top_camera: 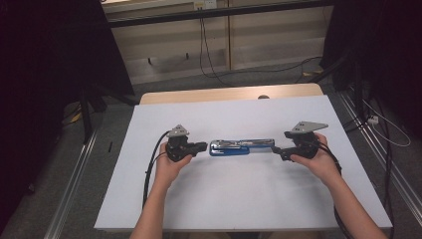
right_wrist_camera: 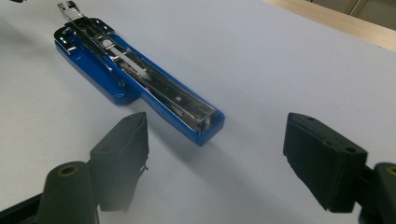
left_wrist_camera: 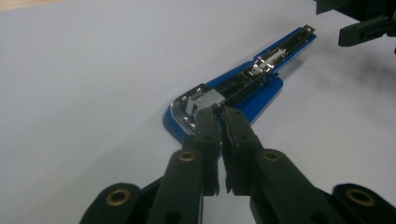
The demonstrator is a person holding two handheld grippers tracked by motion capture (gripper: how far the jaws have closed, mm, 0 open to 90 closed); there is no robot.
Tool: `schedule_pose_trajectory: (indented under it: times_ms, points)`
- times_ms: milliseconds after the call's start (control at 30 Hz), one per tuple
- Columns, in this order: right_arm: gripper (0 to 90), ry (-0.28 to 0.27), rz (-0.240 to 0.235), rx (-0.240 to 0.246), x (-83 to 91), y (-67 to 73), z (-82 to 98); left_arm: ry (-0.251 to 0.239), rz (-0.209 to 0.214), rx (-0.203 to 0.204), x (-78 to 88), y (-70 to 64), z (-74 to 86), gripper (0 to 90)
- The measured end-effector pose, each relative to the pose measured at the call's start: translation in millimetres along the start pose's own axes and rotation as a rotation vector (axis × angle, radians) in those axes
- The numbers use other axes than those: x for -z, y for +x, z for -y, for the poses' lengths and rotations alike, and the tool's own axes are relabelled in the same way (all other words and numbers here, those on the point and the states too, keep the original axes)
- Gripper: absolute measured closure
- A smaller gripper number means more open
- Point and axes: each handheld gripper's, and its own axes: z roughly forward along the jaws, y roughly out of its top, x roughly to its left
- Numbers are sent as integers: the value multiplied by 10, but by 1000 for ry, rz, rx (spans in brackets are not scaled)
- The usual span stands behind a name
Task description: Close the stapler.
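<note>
so far the left gripper [left_wrist_camera: 219,116] sits closed, empty, at the opened blue metal stapler [top_camera: 238,146]; the right gripper [right_wrist_camera: 217,161] gapes wide, nothing lifted yet.

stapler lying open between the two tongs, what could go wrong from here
1. The left tongs are shut, with their tips at the metal end of the blue stapler. A push from them could slide it across the smooth white table instead of gripping it.
2. The right tongs stand open just short of the stapler's other end. Closing there would catch nothing.
3. The staple channel lies exposed, so a knock could spill staples, if any are loaded.
</note>
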Motion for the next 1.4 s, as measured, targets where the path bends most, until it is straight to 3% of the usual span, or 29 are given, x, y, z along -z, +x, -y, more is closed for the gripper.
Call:
schedule_pose_trajectory:
  times_ms: [400, 767, 1000, 1133, 1400]
  points:
    - [271, 32, 35, 15, 4, -41, 39, 5, -17, -28, -146, -55, 39, 900]
    - [652, 69, 17, 30, -6, -40, 82, 36, -15, -64, -268, -76, 80, 900]
    - [851, 93, -8, -7, -18, -63, 121, 30, -32, -80, -291, -89, 76, 900]
    - [900, 100, -29, -6, -43, -55, 126, 27, -33, -74, -314, -89, 82, 900]
    - [900, 122, -44, 9, -111, -8, 126, 25, -27, -80, -326, -95, 83, 900]
